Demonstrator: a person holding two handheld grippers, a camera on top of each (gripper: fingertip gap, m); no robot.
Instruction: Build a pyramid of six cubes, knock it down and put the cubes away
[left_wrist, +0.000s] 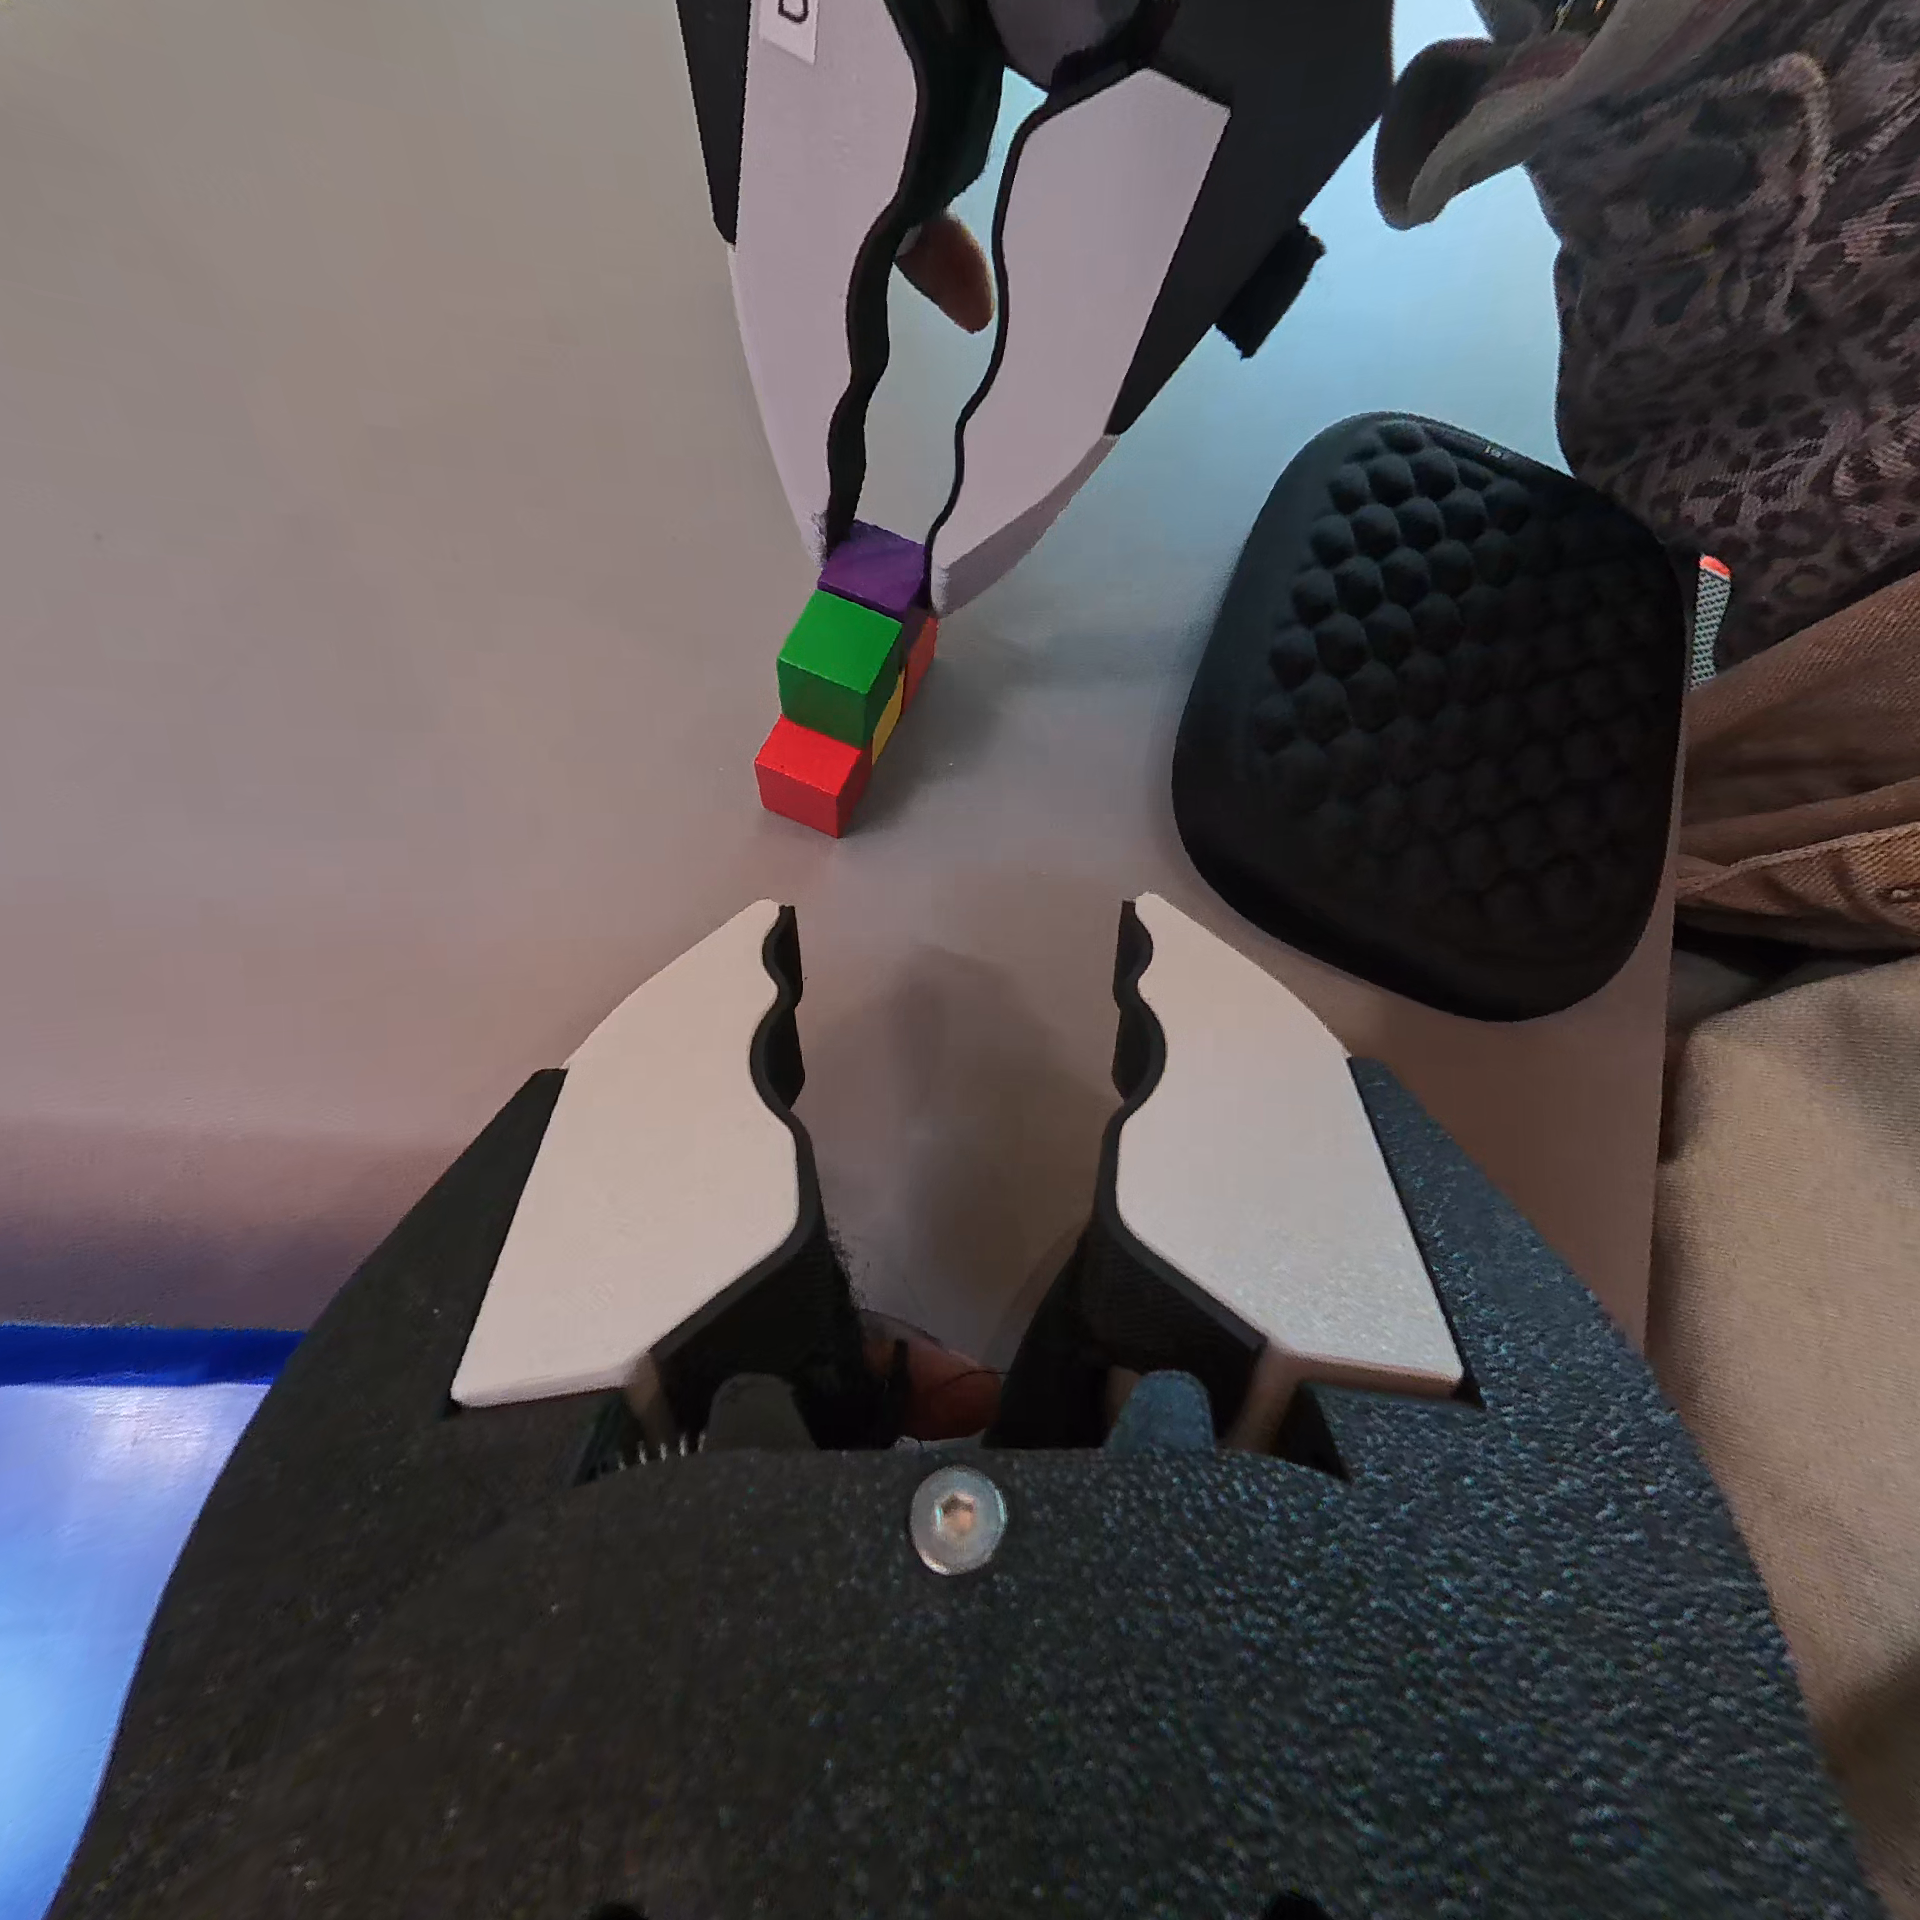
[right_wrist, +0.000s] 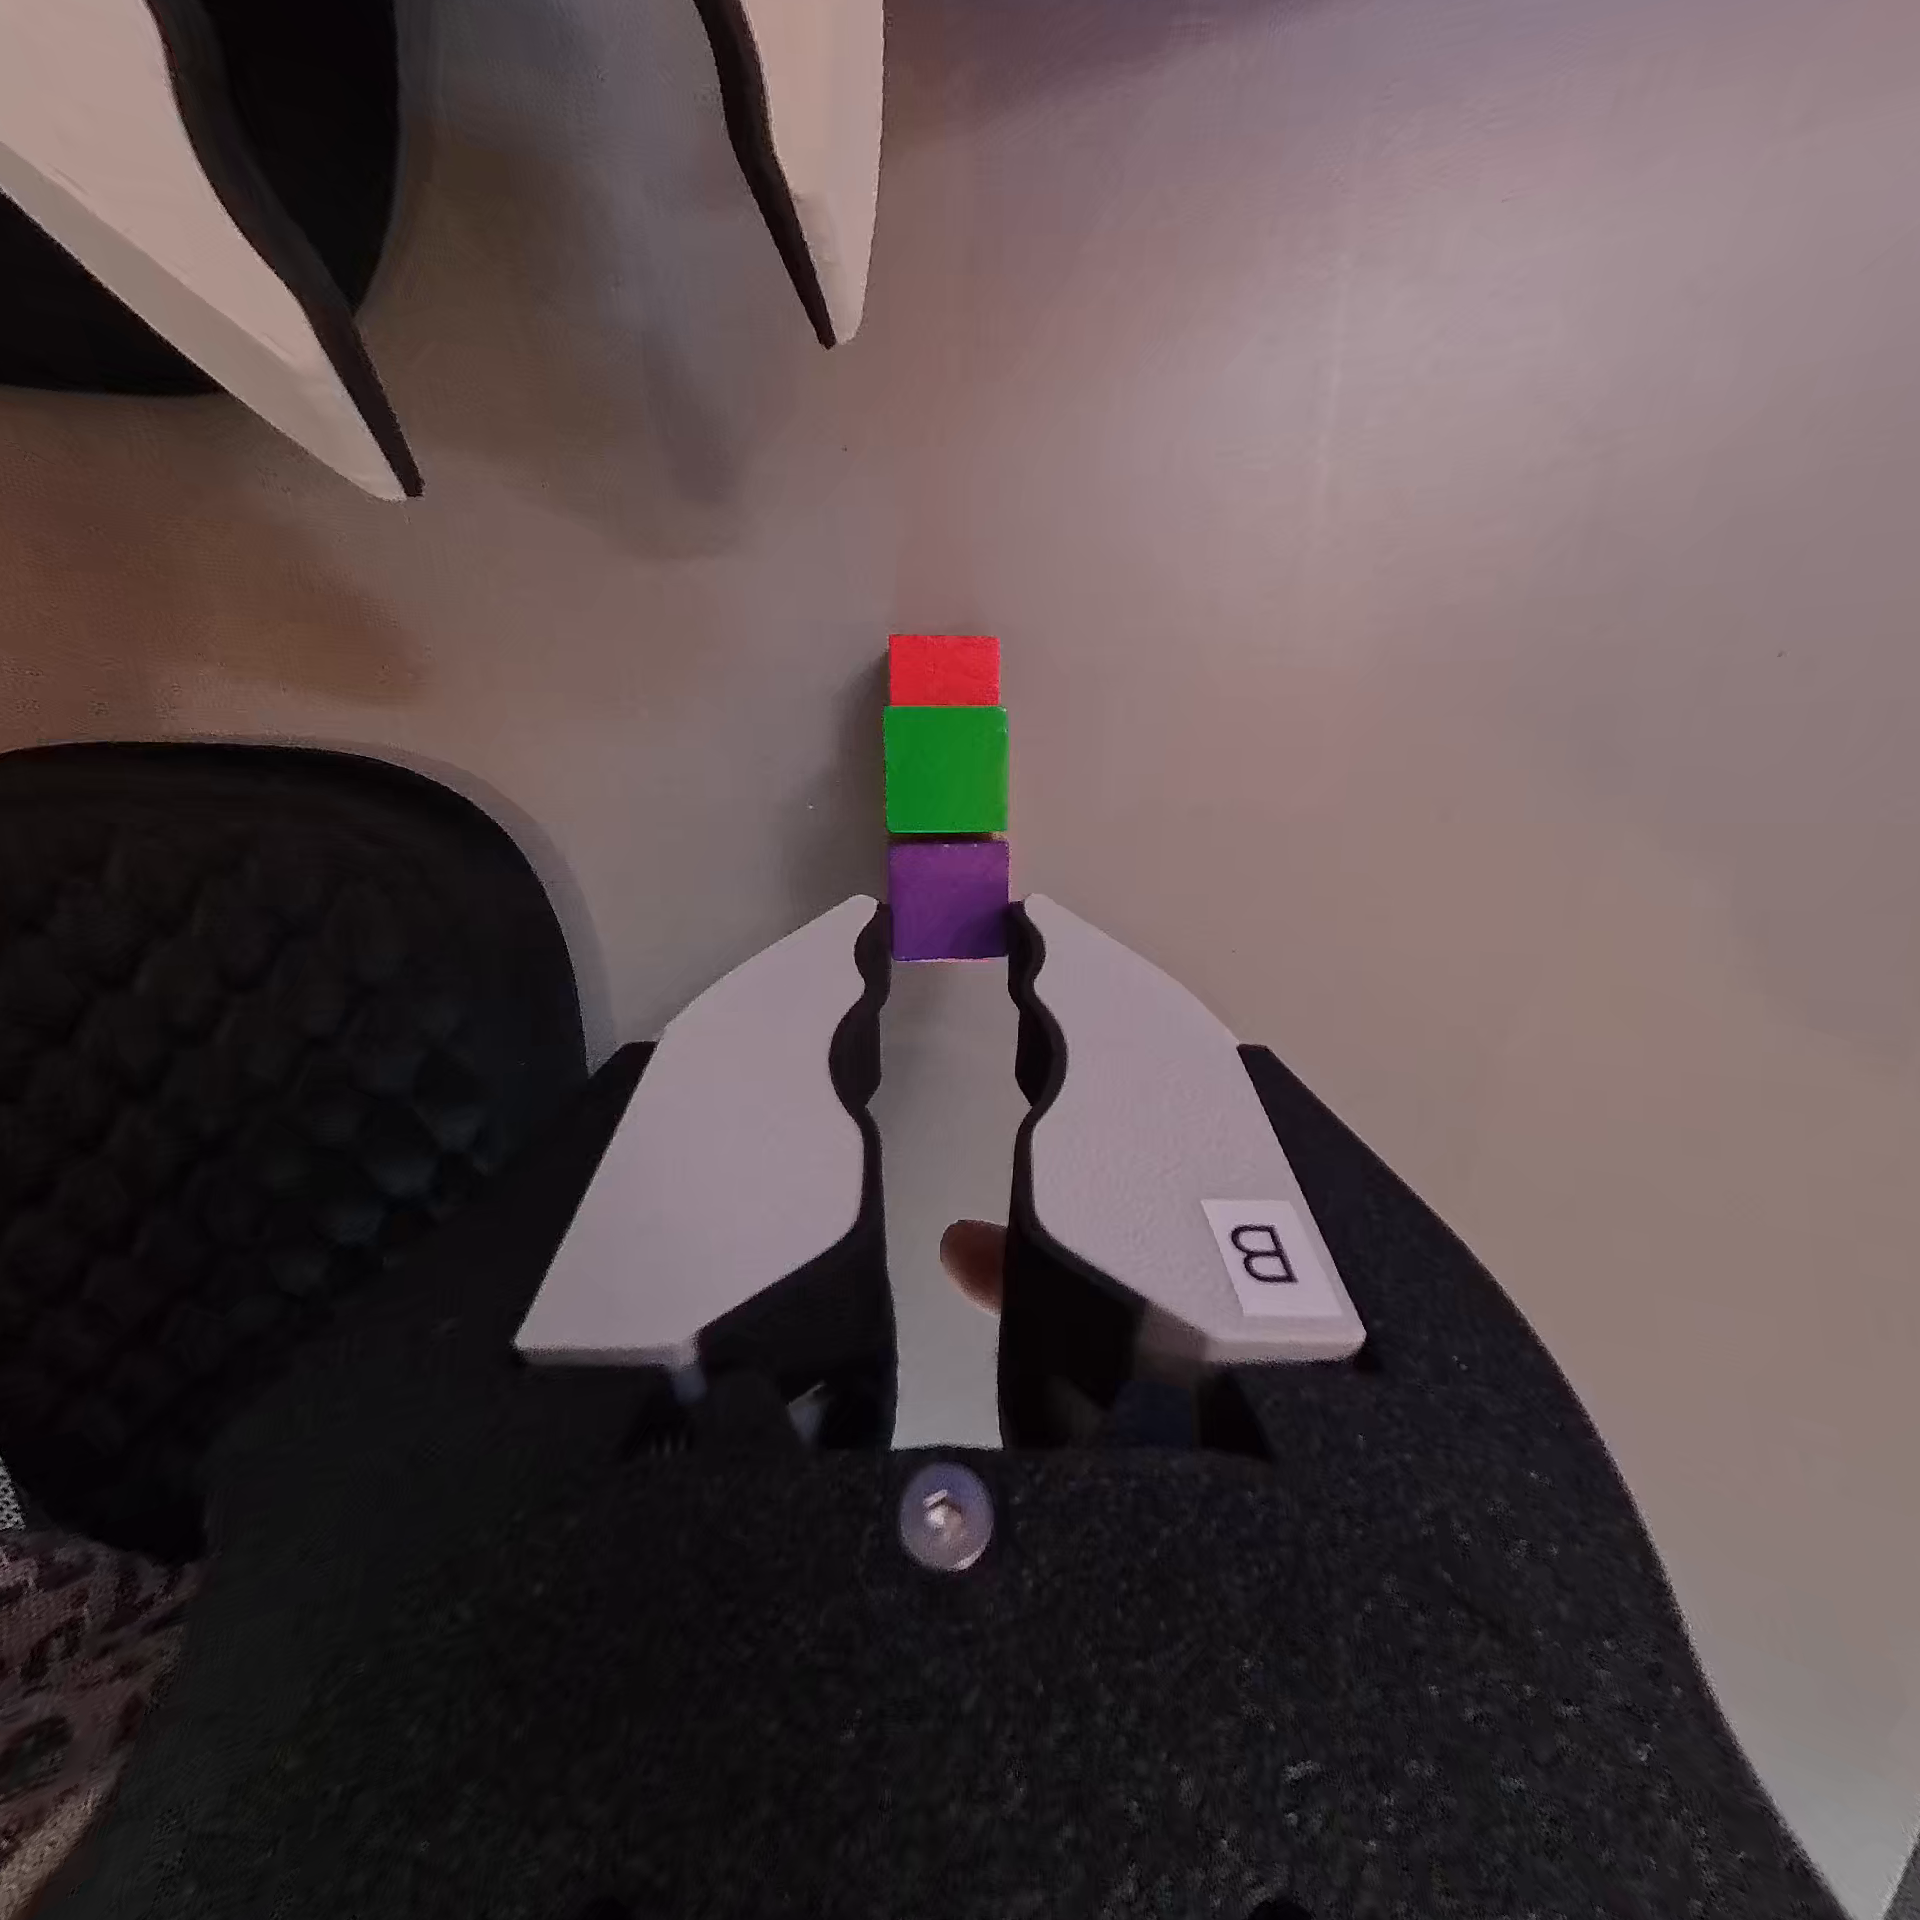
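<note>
We see our right gripper (right_wrist: 951, 914) clamped on the small purple wooden cube (right_wrist: 950, 900), fingertips on its two sides. That cube sits in the second layer, just beside the green wooden cube (right_wrist: 945, 769). Bottom row on the grey tabletop (left_wrist: 364, 623): a red wooden cube (left_wrist: 808, 774) at the near end, a yellow cube (left_wrist: 886, 727) partly hidden, another red cube (left_wrist: 921, 655) under the purple one. Our left gripper (left_wrist: 956, 925) hangs spread and empty, well short of the stack. A black dimpled cushion (left_wrist: 1434, 717) lies beside the cubes.
</note>
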